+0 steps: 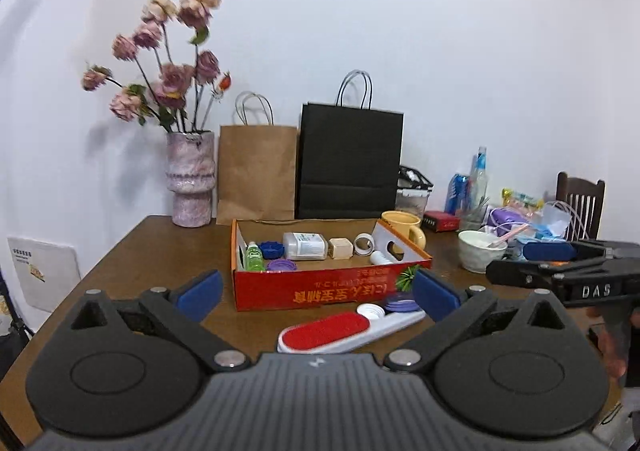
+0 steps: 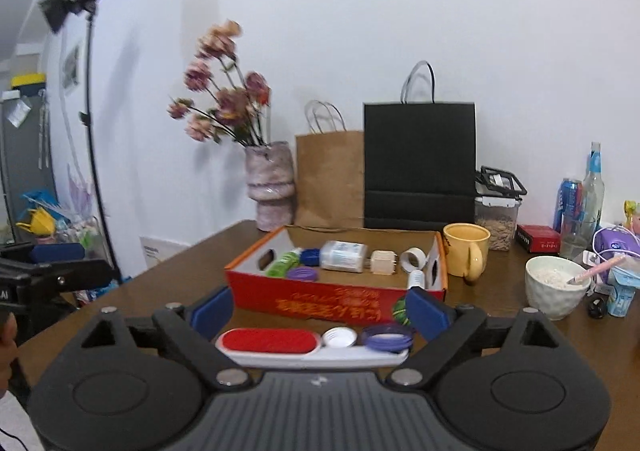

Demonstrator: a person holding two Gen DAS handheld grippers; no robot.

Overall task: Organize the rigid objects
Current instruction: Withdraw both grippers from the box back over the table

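White-handled lint brush with red pad (image 2: 276,345) lies crosswise just ahead of right tool (image 2: 320,309), nearer than left tool (image 1: 318,293); both tools wide, empty.

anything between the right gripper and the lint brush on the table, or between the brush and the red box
Nothing visible blocks either. The right gripper is open and empty, and the lint brush lies right before it. A white cap and purple lids lie beside the brush, not across it. The red box stands open-topped just beyond.
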